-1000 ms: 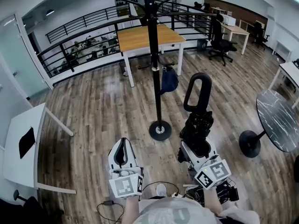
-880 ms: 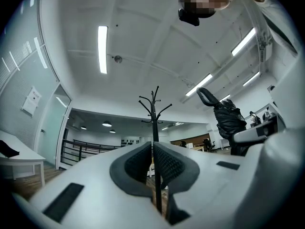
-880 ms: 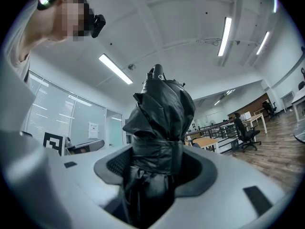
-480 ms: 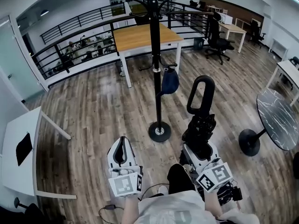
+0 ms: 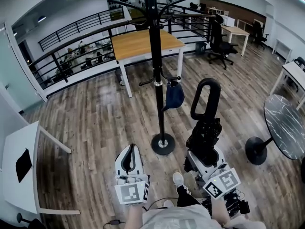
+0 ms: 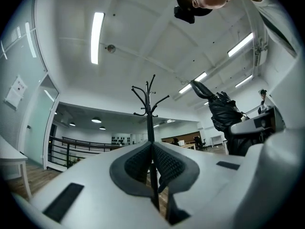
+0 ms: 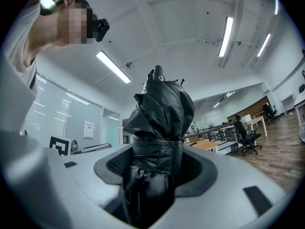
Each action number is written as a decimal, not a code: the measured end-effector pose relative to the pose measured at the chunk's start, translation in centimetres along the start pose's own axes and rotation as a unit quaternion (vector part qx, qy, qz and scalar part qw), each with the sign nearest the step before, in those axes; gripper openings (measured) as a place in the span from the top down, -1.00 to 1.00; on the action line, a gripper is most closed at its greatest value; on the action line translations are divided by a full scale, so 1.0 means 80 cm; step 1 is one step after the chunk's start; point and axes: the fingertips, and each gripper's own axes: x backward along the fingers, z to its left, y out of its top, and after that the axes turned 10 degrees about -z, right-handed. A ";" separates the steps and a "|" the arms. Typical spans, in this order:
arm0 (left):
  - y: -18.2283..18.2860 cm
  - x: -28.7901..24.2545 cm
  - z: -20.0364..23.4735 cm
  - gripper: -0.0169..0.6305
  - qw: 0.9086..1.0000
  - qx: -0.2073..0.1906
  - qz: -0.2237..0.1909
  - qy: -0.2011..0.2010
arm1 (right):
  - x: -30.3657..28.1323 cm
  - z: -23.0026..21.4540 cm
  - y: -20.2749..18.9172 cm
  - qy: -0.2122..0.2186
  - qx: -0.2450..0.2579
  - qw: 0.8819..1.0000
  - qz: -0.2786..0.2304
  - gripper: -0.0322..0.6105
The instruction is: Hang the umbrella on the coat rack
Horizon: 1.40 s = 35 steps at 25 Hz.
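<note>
The right tongs [image 7: 157, 168] are clamped on the folded black umbrella [image 7: 162, 113]. Its bunched fabric, bound by a strap, fills the gap between the two dark pads [image 7: 116, 165]. In the head view the umbrella rises from these tongs with its black loop handle [image 5: 206, 98] at the far end.

The left tongs [image 6: 151, 149] are closed with nothing in them, their ribbed pads meeting along a thin line. They are held low, beside the right tongs and well clear of the umbrella.

The coat rack [image 5: 157, 80] stands on the wooden floor [image 5: 95, 113] just ahead of both tongs. Its round base [image 5: 163, 143] lies between them and a little further out. The umbrella is to the right of the pole, near it but not touching. A dark blue item [image 5: 174, 94] hangs from a low hook on the rack, just left of the loop handle. The upper hooks [image 6: 151, 92] spread from the top of the pole.

Behind the rack stands a wooden-topped table [image 5: 143, 39], and beyond it runs a black railing [image 5: 71, 37]. A round dark table [image 5: 286, 125] stands at the right, and a white worktop [image 5: 16, 142] at the left.
</note>
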 end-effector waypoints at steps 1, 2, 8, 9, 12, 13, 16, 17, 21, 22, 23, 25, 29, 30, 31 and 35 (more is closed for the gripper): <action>-0.001 -0.011 0.001 0.84 1.000 -0.003 -0.001 -0.001 | -0.009 -0.006 0.002 0.002 0.006 1.000 -0.003 0.03; -0.004 -0.022 0.002 0.84 1.000 -0.003 0.000 0.000 | -0.019 -0.013 0.003 0.004 0.011 1.000 -0.006 0.03; -0.012 -0.096 0.008 0.84 1.000 -0.009 -0.010 0.014 | -0.081 -0.055 0.017 0.029 0.015 0.999 -0.031 0.03; -0.010 -0.109 0.009 0.84 1.000 -0.012 -0.016 0.018 | -0.092 -0.062 0.019 0.033 0.018 0.999 -0.035 0.03; -0.011 -0.145 0.008 0.84 0.999 -0.016 -0.026 0.028 | -0.122 -0.085 0.021 0.044 0.024 0.998 -0.038 0.03; -0.013 -0.156 0.006 0.84 0.999 -0.017 -0.028 0.030 | -0.131 -0.094 0.021 0.048 0.025 0.998 -0.039 0.03; -0.023 -0.189 -0.004 0.84 0.999 -0.023 -0.031 0.034 | -0.153 -0.122 0.020 0.061 0.025 0.997 -0.042 0.03; -0.026 -0.199 -0.007 0.84 0.999 -0.026 -0.031 0.037 | -0.159 -0.131 0.020 0.065 0.023 0.997 -0.044 0.03; -0.033 -0.232 -0.017 0.84 0.998 -0.031 -0.031 0.047 | -0.179 -0.160 0.017 0.084 0.001 0.996 -0.040 0.03; -0.034 -0.237 -0.021 0.84 0.998 -0.032 -0.031 0.048 | -0.181 -0.166 0.015 0.087 -0.004 0.995 -0.039 0.03; -0.036 -0.241 -0.026 0.84 0.998 -0.034 -0.030 0.048 | -0.183 -0.172 0.015 0.089 -0.006 0.995 -0.039 0.03; -0.037 -0.248 -0.032 0.84 0.998 -0.036 -0.027 0.047 | -0.189 -0.180 0.015 0.090 -0.010 0.995 -0.041 0.03; -0.035 -0.261 -0.026 0.84 0.998 -0.036 -0.033 0.050 | -0.201 -0.181 0.012 0.096 -0.016 0.994 -0.040 0.03; -0.033 -0.267 -0.023 0.84 0.998 -0.034 -0.037 0.049 | -0.205 -0.180 0.012 0.096 -0.013 0.994 -0.040 0.03; -0.033 -0.271 -0.021 0.84 0.998 -0.032 -0.038 0.048 | -0.207 -0.180 0.011 0.095 -0.011 0.995 -0.038 0.03; -0.030 -0.278 -0.019 0.84 0.998 -0.025 -0.039 0.044 | -0.210 -0.176 0.010 0.094 -0.012 0.995 -0.031 0.03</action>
